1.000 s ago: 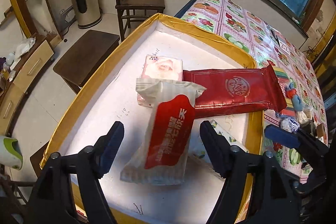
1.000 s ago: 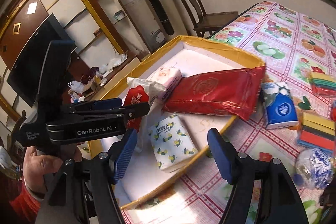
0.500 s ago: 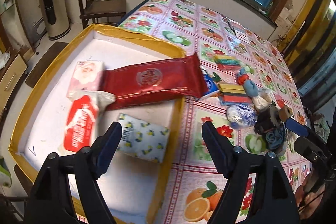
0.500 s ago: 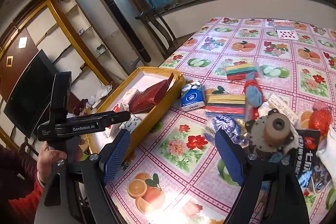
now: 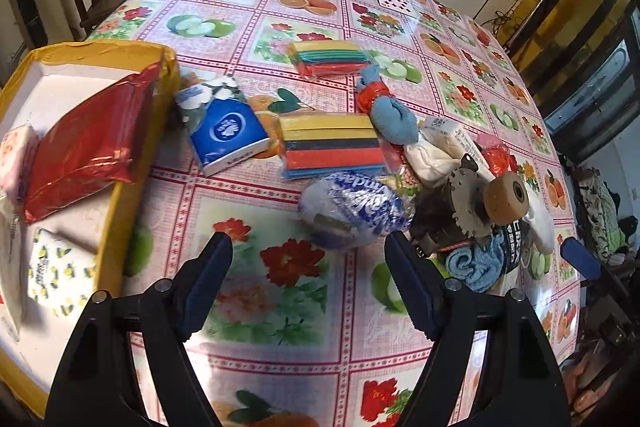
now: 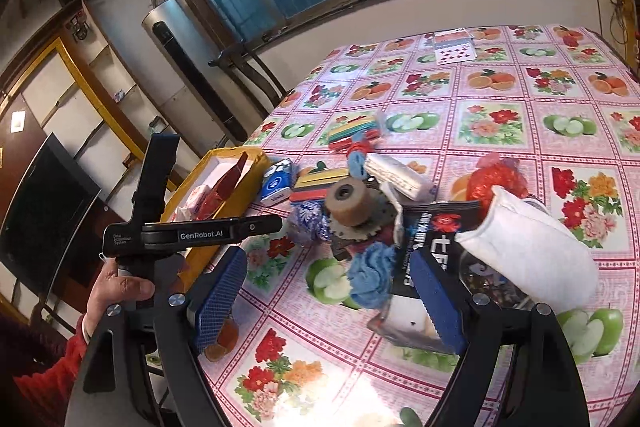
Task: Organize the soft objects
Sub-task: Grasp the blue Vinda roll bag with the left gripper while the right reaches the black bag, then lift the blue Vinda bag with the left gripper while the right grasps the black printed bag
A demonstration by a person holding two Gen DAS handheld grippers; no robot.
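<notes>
Your desk (image 5: 280, 379) wears a pink cloth printed with fruit and flowers, and at its left edge sits the yellow tray (image 5: 132, 187), white inside. In that tray a red packet (image 5: 84, 151) leans against the rim, a pale pink pack (image 5: 14, 155) lies just beside it, and a white pack with yellow dots (image 5: 60, 271) rests nearer you. Out on the cloth, beside the tray, a blue tissue pack (image 5: 228, 131) touches a striped bundle of cloths (image 5: 332, 147); a second striped bundle (image 5: 328, 57) lies farther off. A blue-and-white wrapped roll (image 5: 352, 211) sits just ahead of your left claw (image 5: 308, 279), which hangs above the cloth with its jaws spread wide and nothing between them. Your right claw (image 6: 328, 295) is likewise wide open and empty, with a crumpled blue cloth (image 6: 372, 275) on the desk between its fingers and a white pouch (image 6: 532, 251) to its right.
</notes>
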